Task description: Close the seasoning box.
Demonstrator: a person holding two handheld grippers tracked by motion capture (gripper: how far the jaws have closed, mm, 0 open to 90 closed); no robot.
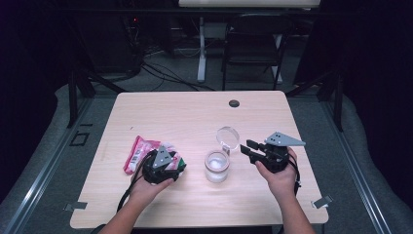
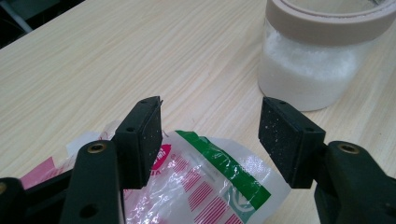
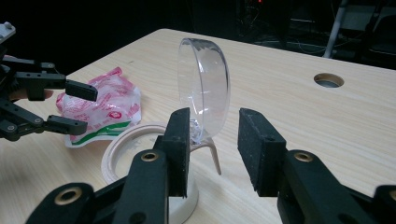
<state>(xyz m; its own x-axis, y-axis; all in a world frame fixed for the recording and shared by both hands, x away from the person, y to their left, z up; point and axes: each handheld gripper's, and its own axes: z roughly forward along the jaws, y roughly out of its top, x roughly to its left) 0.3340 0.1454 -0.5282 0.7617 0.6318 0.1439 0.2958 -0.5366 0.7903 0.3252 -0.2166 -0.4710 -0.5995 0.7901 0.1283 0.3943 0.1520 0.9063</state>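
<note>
While both hands rest on the worktop (image 1: 195,117), left claw (image 2: 210,135) hangs open over one pink-green bag (image 2: 210,186), pads clear of it. Right claw (image 3: 215,144) also open, empty, just behind the flipped-up clear lid (image 3: 205,88). One jar (image 1: 216,166) of white granules sits between them.

A dark chair (image 1: 253,41) is standing at the top of the frame, behind the wooden table (image 1: 170,112) with a little round hole (image 1: 234,103).
</note>
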